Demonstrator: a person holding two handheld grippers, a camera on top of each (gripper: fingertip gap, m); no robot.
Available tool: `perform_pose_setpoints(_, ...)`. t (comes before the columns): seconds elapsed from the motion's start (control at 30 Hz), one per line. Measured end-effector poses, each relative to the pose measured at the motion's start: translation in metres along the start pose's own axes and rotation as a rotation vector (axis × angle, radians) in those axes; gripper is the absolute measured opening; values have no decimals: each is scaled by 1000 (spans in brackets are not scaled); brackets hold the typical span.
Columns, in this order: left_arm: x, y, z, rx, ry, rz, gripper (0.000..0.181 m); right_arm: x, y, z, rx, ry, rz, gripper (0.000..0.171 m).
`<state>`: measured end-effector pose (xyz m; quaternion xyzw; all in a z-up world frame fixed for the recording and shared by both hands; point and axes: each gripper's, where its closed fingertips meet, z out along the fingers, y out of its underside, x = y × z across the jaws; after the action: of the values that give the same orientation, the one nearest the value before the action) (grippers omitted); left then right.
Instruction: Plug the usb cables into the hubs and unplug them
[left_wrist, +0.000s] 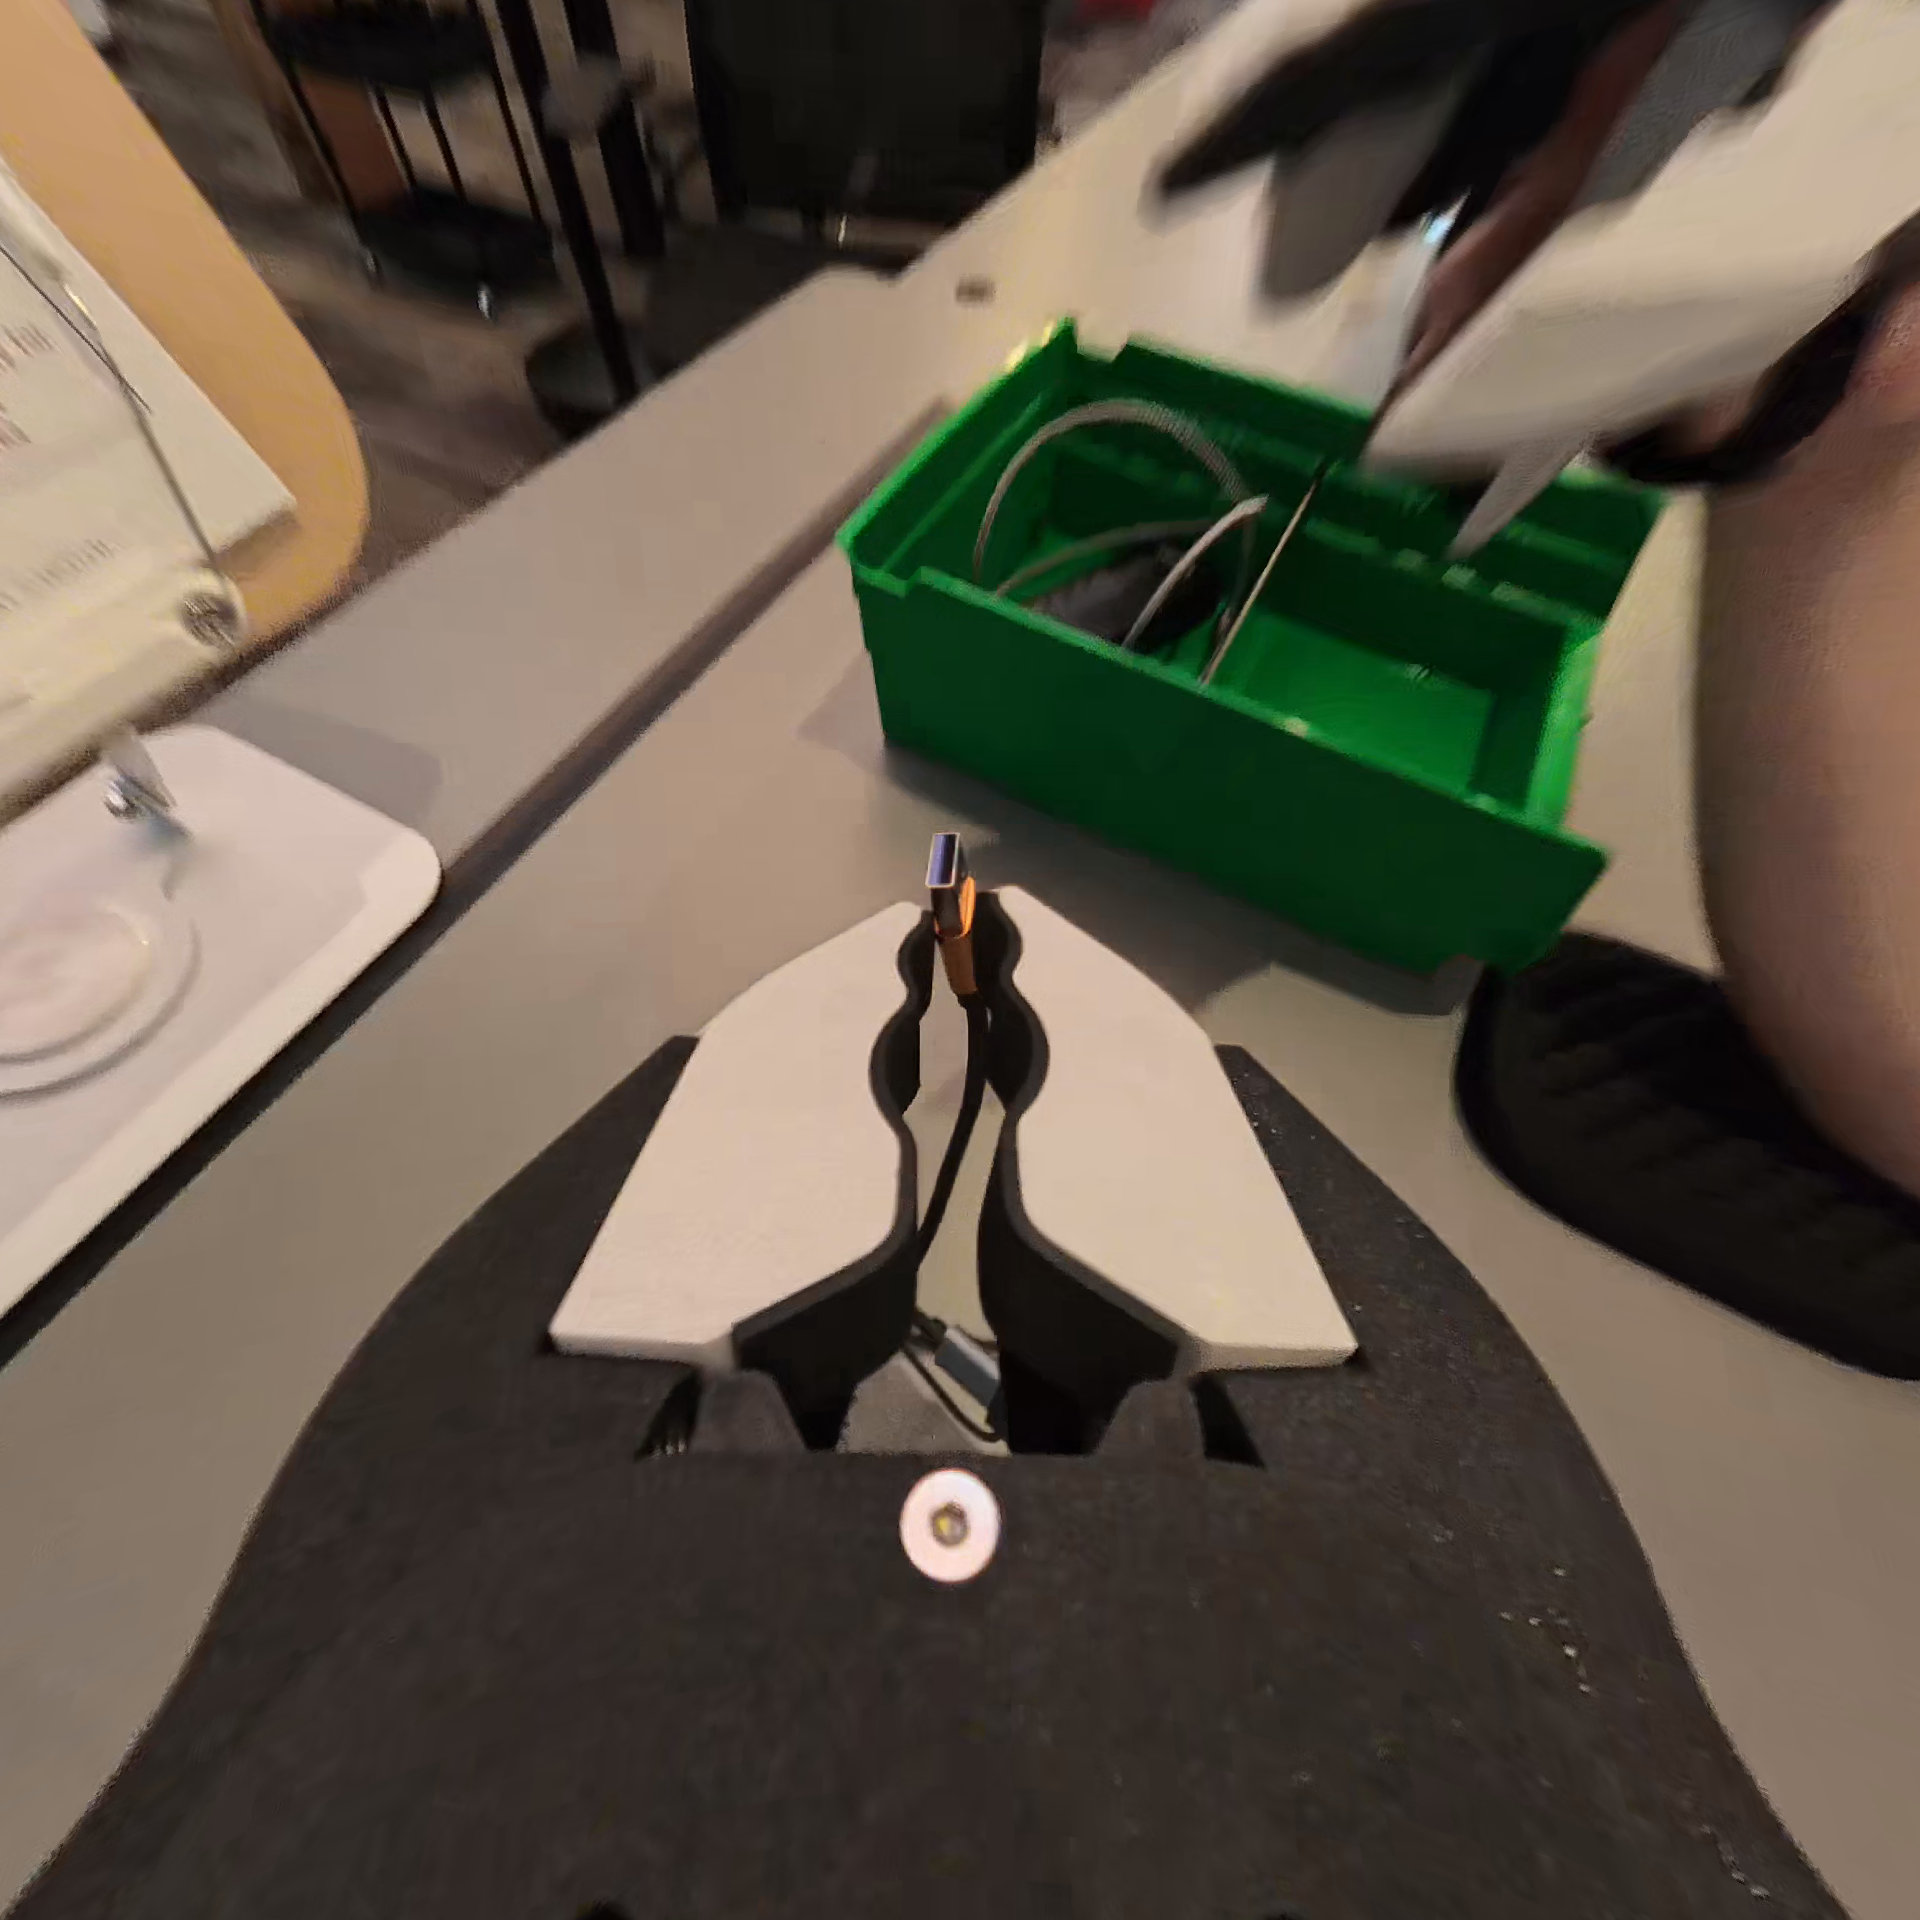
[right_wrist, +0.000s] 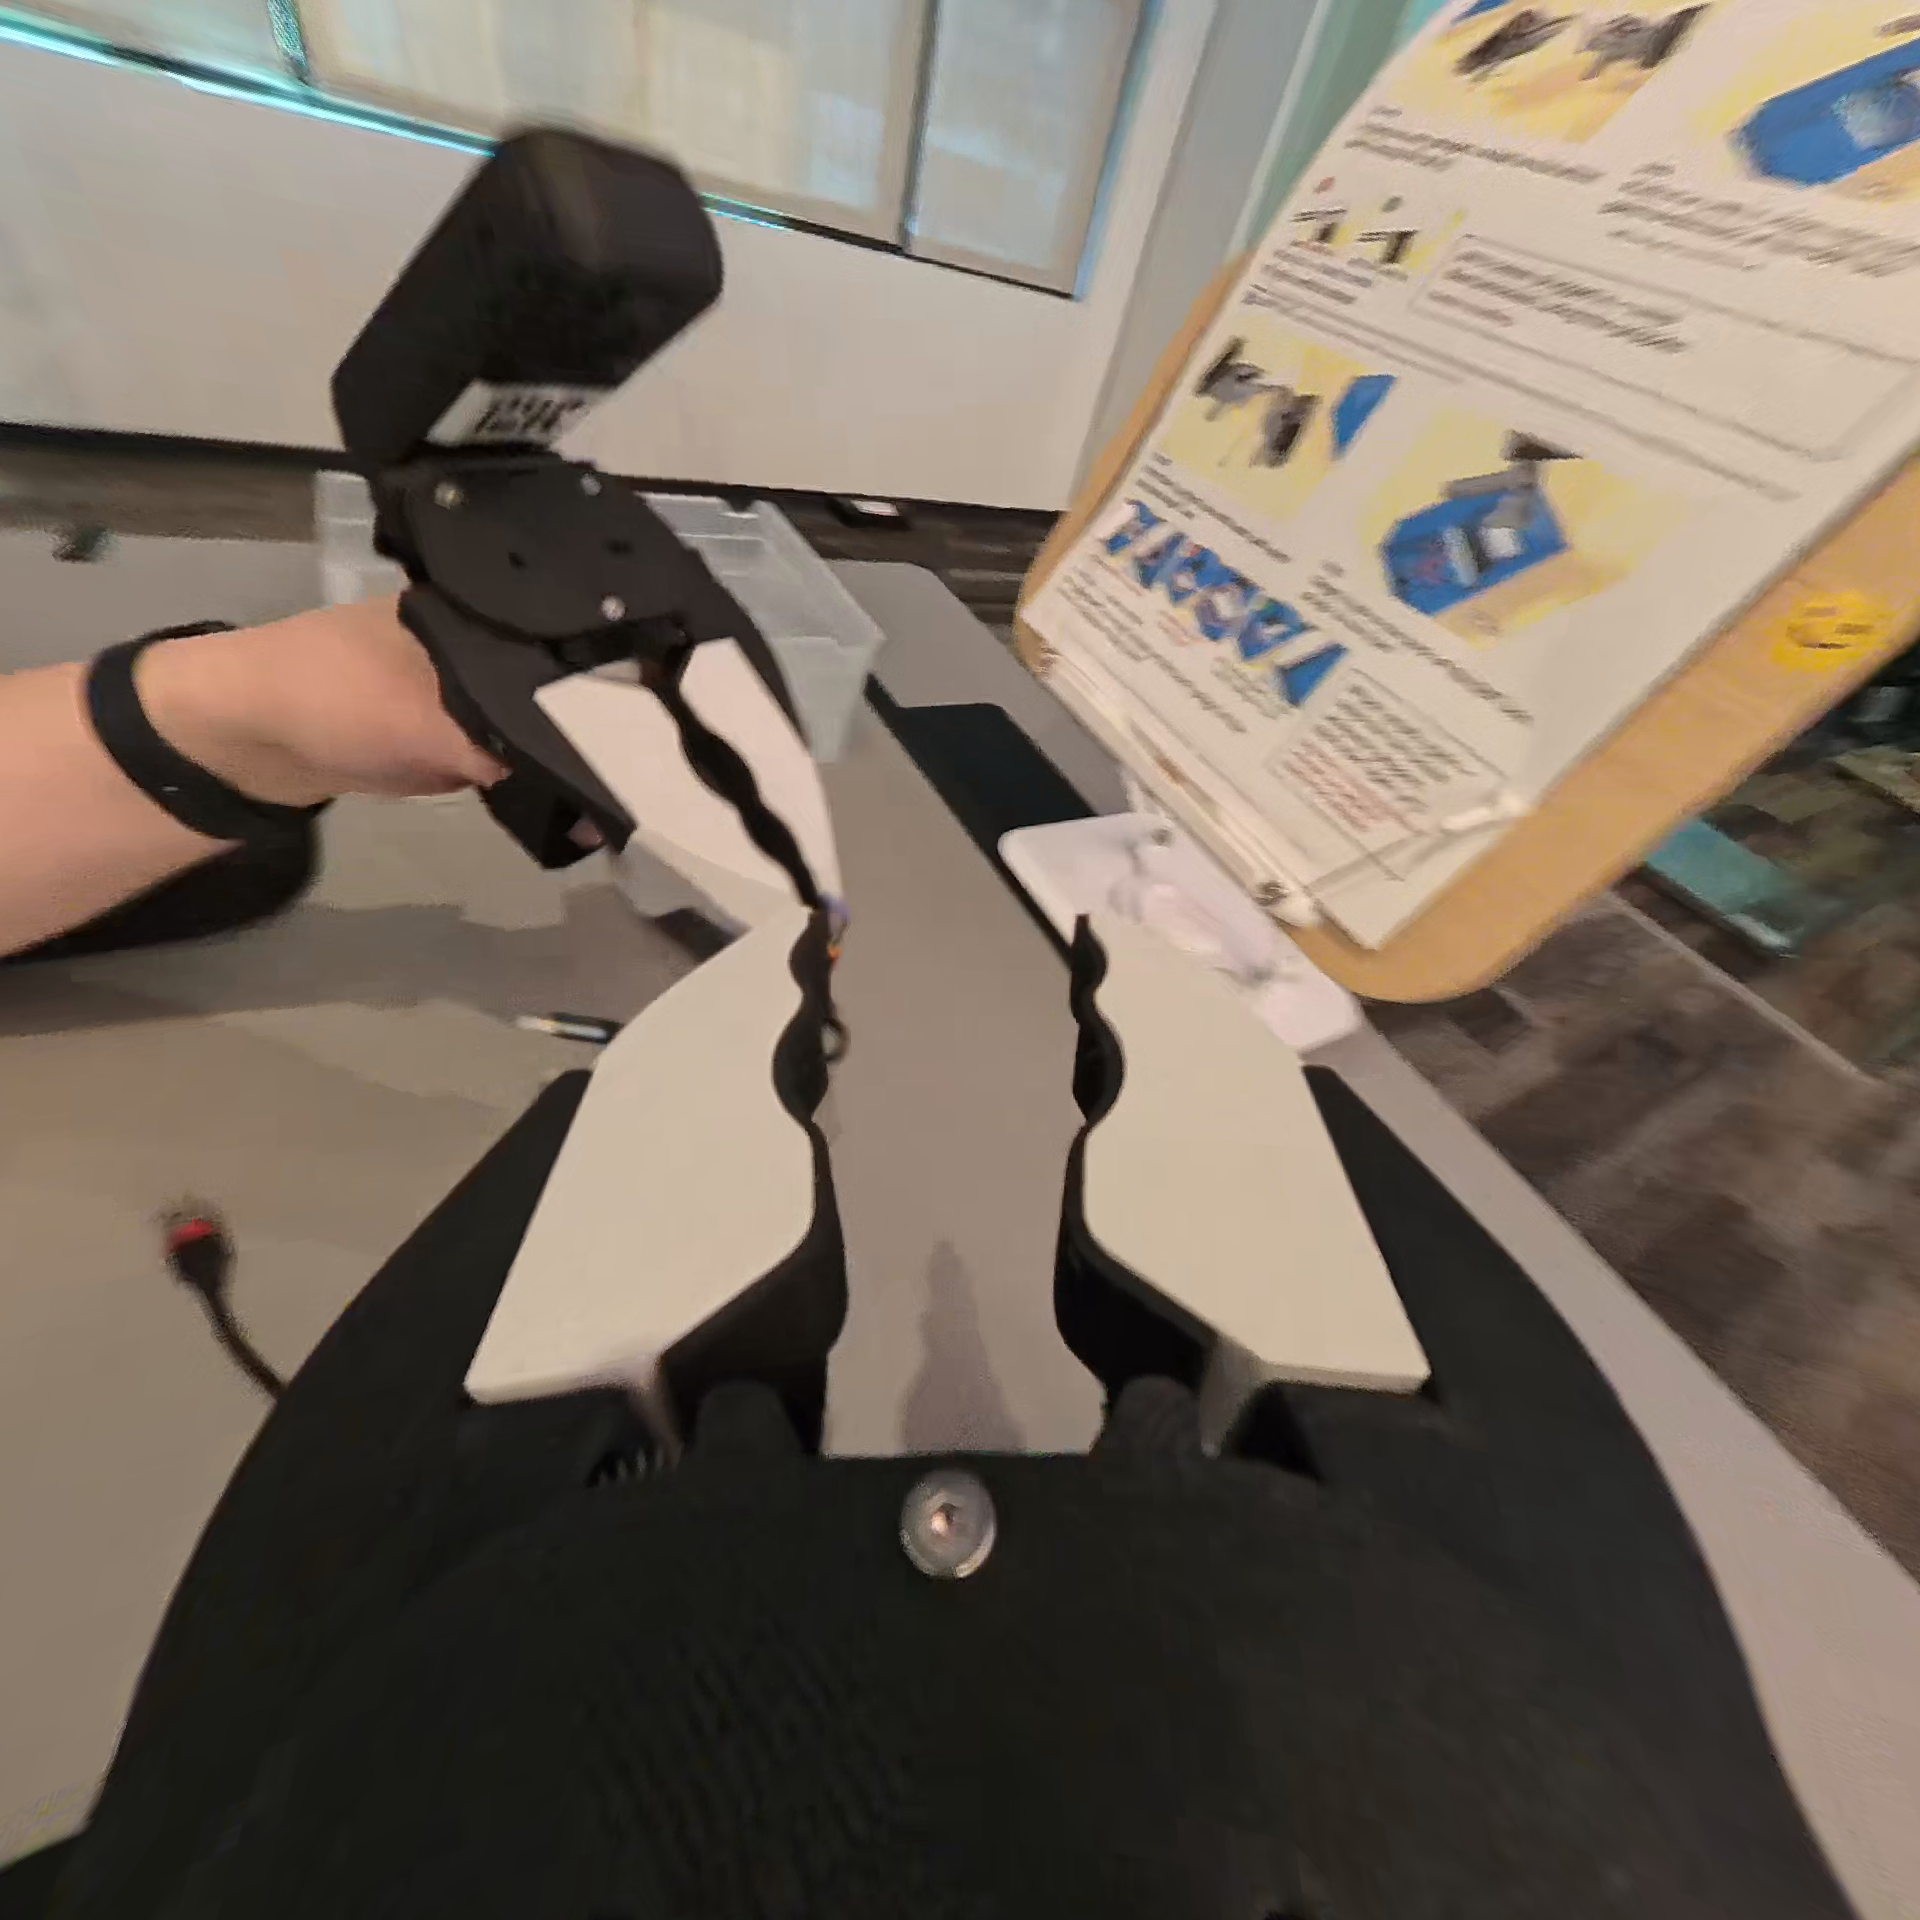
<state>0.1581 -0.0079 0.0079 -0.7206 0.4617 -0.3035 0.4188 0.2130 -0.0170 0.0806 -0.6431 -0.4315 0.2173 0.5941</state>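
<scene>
My left gripper is shut on a black USB cable, gripping it at the orange collar of the plug. The metal plug tip sticks out past the fingertips, above the grey table. In the right wrist view the left gripper shows in a person's hand, its tip next to my own left fingertip. My right gripper is open and empty; in the left wrist view it is a blur over the green bin. Grey cables and a dark hub lie in the bin's left compartment.
A red-collared USB plug with a black cable lies on the table at the left. A sign board on a white base stands beside the table. A clear plastic box stands at the far end. A black pad lies under the person's arm. My right fingertips sit around 10 cm from my left ones.
</scene>
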Motion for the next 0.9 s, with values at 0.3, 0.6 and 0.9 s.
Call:
perform_pose_setpoints(0.3,-1,-44,-80,259,0,-62,7,-76,0,83,-52,-195,-50,54)
perform_pose_setpoints(0.6,-11,-53,-100,339,-9,-122,6,-75,-20,126,55,186,-126,31)
perform_pose_setpoints(0.9,14,-71,-116,420,65,-44,6,-65,-39,107,252,244,-56,0)
